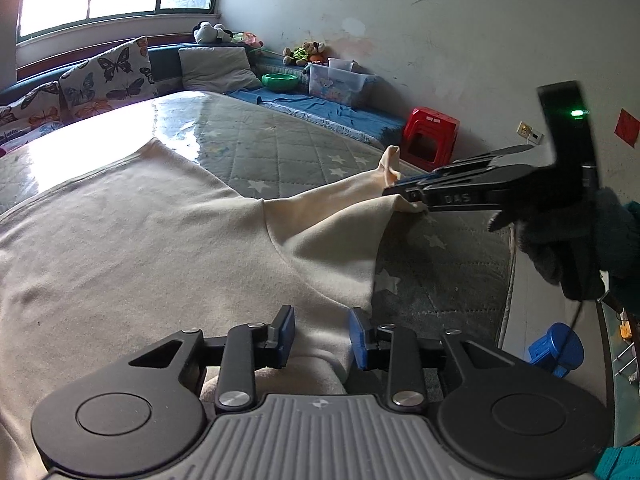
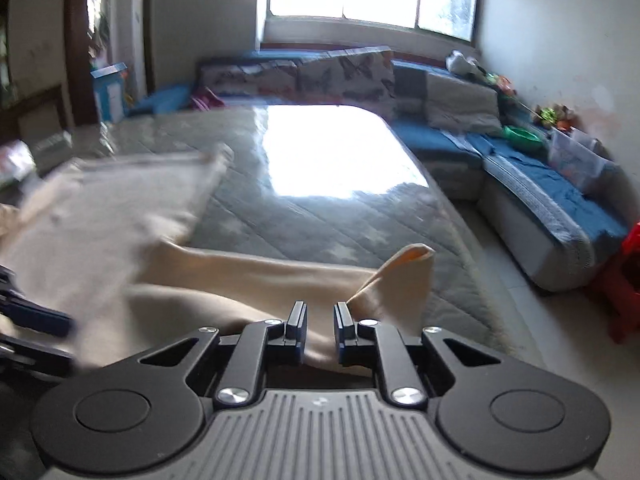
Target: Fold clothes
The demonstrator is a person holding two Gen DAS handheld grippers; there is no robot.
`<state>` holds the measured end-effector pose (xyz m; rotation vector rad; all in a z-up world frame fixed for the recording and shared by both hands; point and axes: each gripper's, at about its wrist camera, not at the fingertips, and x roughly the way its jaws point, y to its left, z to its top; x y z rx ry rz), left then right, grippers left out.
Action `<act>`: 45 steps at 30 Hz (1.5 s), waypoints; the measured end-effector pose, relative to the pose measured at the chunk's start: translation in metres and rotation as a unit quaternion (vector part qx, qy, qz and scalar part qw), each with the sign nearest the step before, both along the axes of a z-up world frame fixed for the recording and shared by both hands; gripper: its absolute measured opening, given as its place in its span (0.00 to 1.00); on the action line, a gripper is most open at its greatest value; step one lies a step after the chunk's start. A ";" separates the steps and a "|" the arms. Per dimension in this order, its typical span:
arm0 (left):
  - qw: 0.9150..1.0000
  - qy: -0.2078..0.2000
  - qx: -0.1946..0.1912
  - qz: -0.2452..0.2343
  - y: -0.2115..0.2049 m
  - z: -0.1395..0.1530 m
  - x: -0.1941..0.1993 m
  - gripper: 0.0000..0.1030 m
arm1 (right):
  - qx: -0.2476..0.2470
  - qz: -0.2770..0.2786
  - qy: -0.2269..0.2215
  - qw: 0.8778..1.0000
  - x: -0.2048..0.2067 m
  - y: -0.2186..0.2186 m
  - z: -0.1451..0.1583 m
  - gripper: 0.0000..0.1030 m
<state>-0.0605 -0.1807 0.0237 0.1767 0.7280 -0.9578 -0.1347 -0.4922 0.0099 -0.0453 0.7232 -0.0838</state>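
Note:
A cream long-sleeved garment [image 1: 132, 240] lies spread on the grey quilted mattress [image 1: 280, 140]. My left gripper [image 1: 322, 336] stands over its near edge with jaws apart around a fold of the cloth. My right gripper [image 1: 408, 196] is shut on the garment's sleeve [image 1: 340, 196] and holds it lifted above the mattress, the cuff [image 1: 390, 164] sticking up. In the right wrist view the right gripper [image 2: 320, 328] has the sleeve [image 2: 256, 280] pinched between its pads, the cuff [image 2: 412, 272] curling up to the right. The garment's body [image 2: 100, 208] is blurred at left.
A blue-covered bench [image 1: 320, 108] with butterfly cushions [image 1: 108, 76], a green bowl [image 1: 280, 81], a clear plastic box [image 1: 340, 82] and soft toys runs along the wall. A red plastic stool [image 1: 430, 136] stands beyond the mattress's right edge. A blue object [image 1: 556, 348] lies on the floor.

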 end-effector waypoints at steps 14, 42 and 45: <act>1.000 -0.002 0.000 -0.019 -0.006 0.003 -0.001 0.33 | 0.012 -0.048 0.016 0.999 0.016 -0.038 0.001 0.17; 0.979 -0.062 -0.025 0.192 0.093 0.039 0.041 0.37 | 0.001 0.050 -0.018 0.999 0.040 0.014 0.018 0.35; 0.953 -0.060 -0.007 0.296 0.132 0.037 0.075 0.35 | 0.005 0.081 -0.015 0.997 0.036 0.034 0.018 0.37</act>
